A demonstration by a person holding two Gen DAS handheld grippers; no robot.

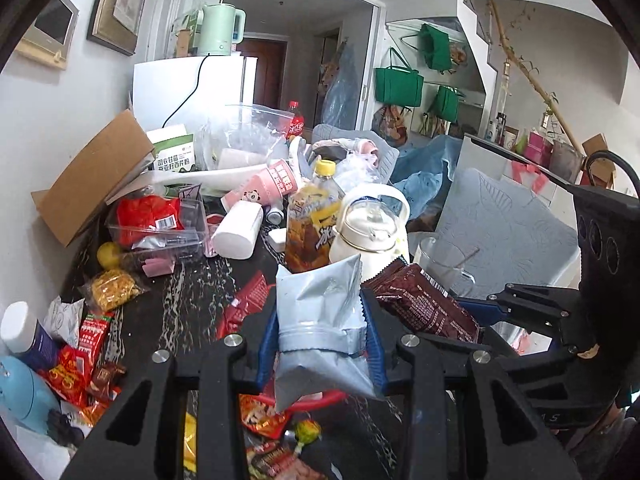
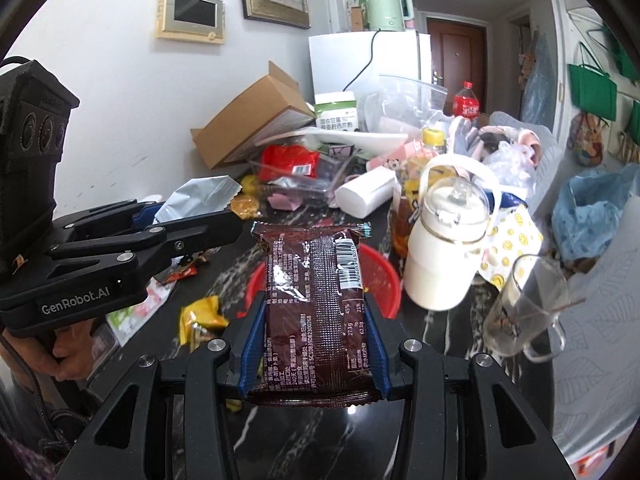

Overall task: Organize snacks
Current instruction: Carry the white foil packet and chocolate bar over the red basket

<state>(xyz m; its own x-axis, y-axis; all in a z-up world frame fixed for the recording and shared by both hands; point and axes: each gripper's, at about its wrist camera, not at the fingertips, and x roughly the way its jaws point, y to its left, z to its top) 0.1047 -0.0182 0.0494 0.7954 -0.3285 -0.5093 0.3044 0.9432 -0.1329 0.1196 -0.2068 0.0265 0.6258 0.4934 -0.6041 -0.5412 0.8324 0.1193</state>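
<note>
Currently both grippers are loaded and held above a cluttered dark marbled bench point(image 1: 188, 304); left gripper point(image 1: 322, 340) has its blue-padded fingers point(image 1: 267, 344) closed on a silver pouch point(image 1: 320, 304), pinched near its lower half, the pouch standing upright with its serrated top edge uppermost; right gripper point(image 2: 316, 344) has its fingers point(image 2: 252, 344) clamped on the two long edges of a dark brown snack pack point(image 2: 316, 300), printed back and barcode facing the camera, pack lifted clear of the bench; the two grippers sit close side by side, each visible in the other's view, brown pack just right of the silver pouch from the left wrist.

Under the brown pack: a red basket point(image 2: 384, 280) on the bench; its rim also shows below the silver pouch in the left view.

Loose snacks lie scattered on the bench: red wrappers point(image 1: 244, 304) beside the pouch, a yellow packet point(image 2: 202, 314), more red and orange packets at the near left edge point(image 1: 72, 372).

Beyond the grippers: white kettle-shaped bottle with a clear lid point(image 2: 448, 240); iced tea bottle with a yellow cap point(image 1: 312, 216); empty glass mug point(image 2: 524, 308); clear plastic box holding a red bag point(image 1: 156, 220); open cardboard box point(image 1: 92, 176) against the wall.

A hand point(image 2: 60, 356) grips the handle of the left gripper, seen from the right wrist.
</note>
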